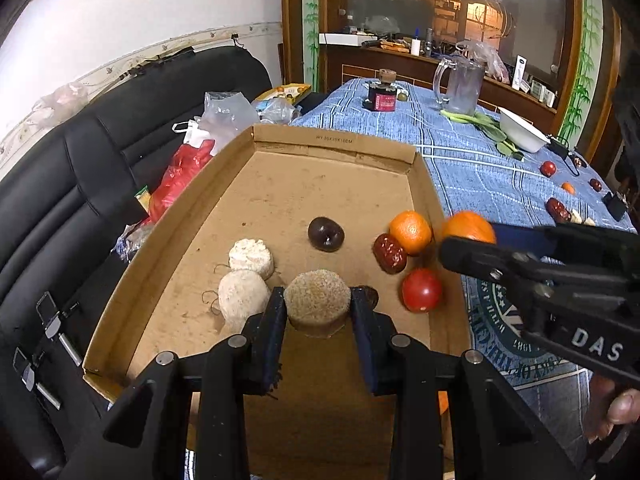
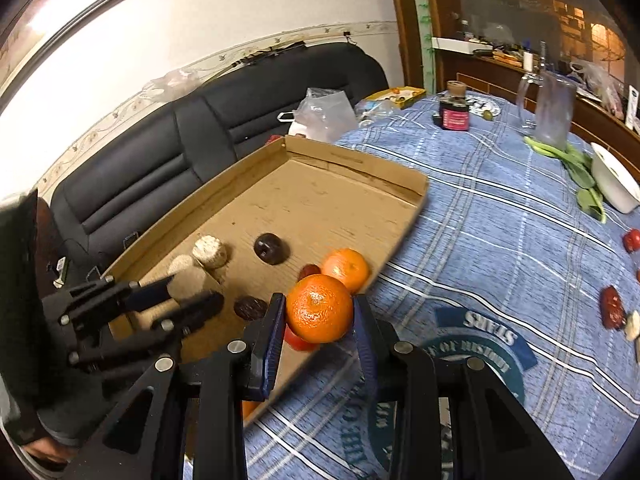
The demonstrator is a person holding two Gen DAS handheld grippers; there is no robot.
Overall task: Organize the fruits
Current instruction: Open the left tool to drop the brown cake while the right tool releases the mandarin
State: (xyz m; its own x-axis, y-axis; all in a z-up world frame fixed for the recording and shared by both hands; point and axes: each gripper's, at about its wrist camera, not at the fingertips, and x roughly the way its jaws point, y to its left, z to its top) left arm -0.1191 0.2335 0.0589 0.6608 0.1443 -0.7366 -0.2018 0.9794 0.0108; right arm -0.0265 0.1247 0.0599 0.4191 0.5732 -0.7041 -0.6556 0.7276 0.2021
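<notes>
The left claw (image 1: 318,304) is clamped on a round brown cake (image 1: 318,300), its two pads pressed against the cake's sides, low over the floor of the cardboard tray (image 1: 336,148). Just left of this claw lie two pale round cakes (image 1: 245,298), one touching the other. Ahead of it and slightly right sits a dark plum (image 1: 326,234). Further to its right, near the tray's right wall, a red date (image 1: 390,253) leans against an orange (image 1: 411,232), and a red tomato (image 1: 421,290) rests nearer to the claw than those two. A dark wrinkled fruit (image 1: 370,294) peeks out just behind the left claw's right finger.

The right claw (image 2: 320,312) grips a second orange (image 2: 320,308) between its blue pads, held above the tray's right edge, with the tomato partly hidden under it. Just ahead of this claw the tray's orange sits beside the date; to its left is the left claw with its cake.

The tray stands on a table (image 2: 500,208) under a blue checked cloth. Far ahead of the right claw stand a clear jug (image 2: 554,114) and a dark jar (image 2: 454,110); to its right lie a white bowl (image 2: 614,184), green leaves (image 2: 580,172) and a few loose red fruits (image 2: 612,306). A black sofa (image 2: 160,152) runs beyond the tray, to the left.
</notes>
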